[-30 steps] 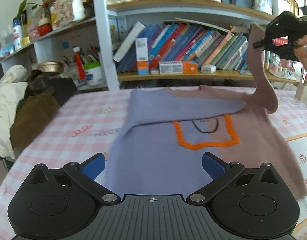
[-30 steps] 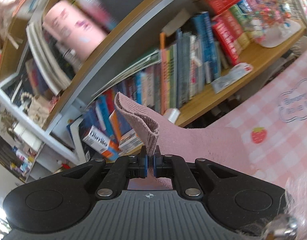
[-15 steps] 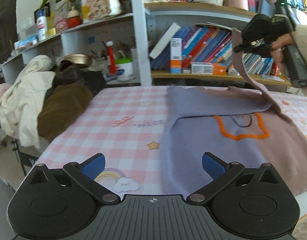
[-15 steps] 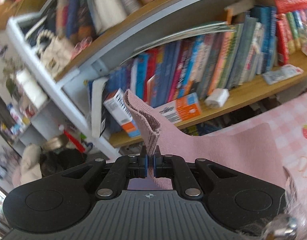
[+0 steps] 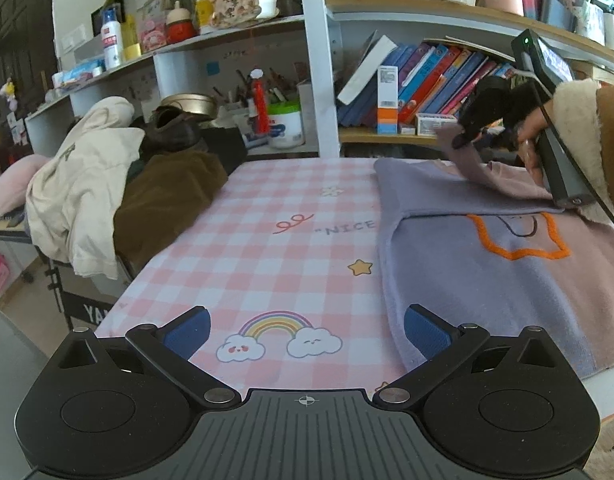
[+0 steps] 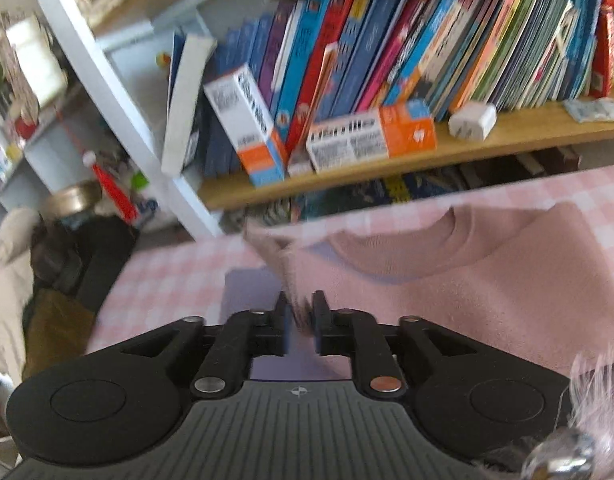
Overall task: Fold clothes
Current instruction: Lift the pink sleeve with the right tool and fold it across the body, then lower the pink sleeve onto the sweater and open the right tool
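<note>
A lilac and dusty-pink sweater [image 5: 487, 280] with an orange stitched outline lies flat on the right of the pink checked table [image 5: 267, 240]. Its lilac left sleeve is folded across the chest. My right gripper [image 5: 463, 142], held in a hand with a fleece cuff, hovers low over the sweater's far left shoulder, shut on the pink sleeve [image 5: 479, 168]. In the right wrist view the sleeve [image 6: 275, 252] runs blurred between the narrowly parted fingers of this gripper [image 6: 299, 320], over the sweater's neckline [image 6: 467, 280]. My left gripper [image 5: 307, 330] stands open at the near table edge, holding nothing.
A heap of cream and brown garments [image 5: 107, 192] fills the table's far left corner. A bookshelf [image 5: 407, 88] with books and boxes stands right behind the table. The table's left edge drops off beside my left gripper.
My right gripper has carried the pink sleeve from high on the right down and leftward across the sweater. Its fingers now stand slightly wider apart. My left gripper has drawn back and left.
</note>
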Action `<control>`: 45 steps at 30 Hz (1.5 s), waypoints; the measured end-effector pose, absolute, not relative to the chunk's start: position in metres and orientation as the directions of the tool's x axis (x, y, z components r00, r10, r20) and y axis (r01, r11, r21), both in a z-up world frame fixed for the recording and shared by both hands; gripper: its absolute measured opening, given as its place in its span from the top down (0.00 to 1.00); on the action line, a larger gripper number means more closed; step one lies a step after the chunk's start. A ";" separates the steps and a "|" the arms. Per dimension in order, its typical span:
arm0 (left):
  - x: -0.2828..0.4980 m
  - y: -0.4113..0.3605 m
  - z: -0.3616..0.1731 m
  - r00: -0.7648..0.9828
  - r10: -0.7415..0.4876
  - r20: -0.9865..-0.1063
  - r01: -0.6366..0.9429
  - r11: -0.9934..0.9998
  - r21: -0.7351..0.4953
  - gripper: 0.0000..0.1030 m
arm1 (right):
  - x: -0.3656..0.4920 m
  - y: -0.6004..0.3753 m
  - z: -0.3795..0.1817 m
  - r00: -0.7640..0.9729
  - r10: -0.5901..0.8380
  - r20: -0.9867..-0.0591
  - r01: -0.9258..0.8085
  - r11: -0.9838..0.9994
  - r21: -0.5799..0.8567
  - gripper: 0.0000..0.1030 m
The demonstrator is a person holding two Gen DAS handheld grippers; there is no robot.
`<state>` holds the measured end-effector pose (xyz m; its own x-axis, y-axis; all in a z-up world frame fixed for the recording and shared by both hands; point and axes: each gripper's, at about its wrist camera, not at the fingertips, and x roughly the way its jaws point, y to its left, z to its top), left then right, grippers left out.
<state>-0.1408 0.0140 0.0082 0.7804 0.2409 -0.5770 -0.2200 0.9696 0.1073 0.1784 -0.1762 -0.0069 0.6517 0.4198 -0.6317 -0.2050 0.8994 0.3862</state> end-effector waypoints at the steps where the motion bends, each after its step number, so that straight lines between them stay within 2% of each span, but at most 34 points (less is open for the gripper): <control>1: -0.141 0.015 0.008 0.780 0.242 -0.578 -0.222 0.969 0.107 0.00 | 0.177 -0.174 -0.008 0.643 0.426 -0.636 -0.217 0.898 0.382 0.54; 2: -0.140 0.015 0.008 0.781 0.240 -0.576 -0.219 0.970 0.107 0.00 | 0.174 -0.173 -0.008 0.636 0.436 -0.636 -0.237 0.895 0.377 0.48; 7: -0.130 0.010 0.008 0.796 0.212 -0.568 -0.188 0.977 0.101 0.00 | 0.149 -0.179 -0.001 0.599 0.469 -0.650 -0.314 0.883 0.348 0.48; 13: -0.110 0.004 0.004 0.792 0.177 -0.584 -0.165 0.984 0.074 0.00 | 0.108 -0.217 0.000 0.593 0.434 -0.678 -0.316 0.900 0.301 0.48; 27: -0.074 -0.019 -0.013 0.772 0.077 -0.631 -0.085 0.996 0.018 0.00 | -0.008 -0.328 -0.015 0.665 0.211 -0.717 -0.084 0.974 0.209 0.47; 33: -0.070 -0.034 -0.016 0.765 0.054 -0.642 -0.051 0.998 0.024 0.00 | -0.048 -0.349 -0.030 0.635 0.150 -0.758 -0.011 0.983 0.186 0.47; 45: -0.083 -0.073 -0.010 0.746 0.082 -0.661 -0.059 0.997 0.057 0.00 | -0.077 -0.371 -0.029 0.648 0.175 -0.741 -0.080 0.983 0.162 0.41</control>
<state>-0.0830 -0.0728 -0.0097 0.7457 0.0817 -0.6612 -0.0587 0.9966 0.0569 -0.0765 -0.3708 -0.0292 0.6483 0.1751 -0.7410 -0.0803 0.9835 0.1621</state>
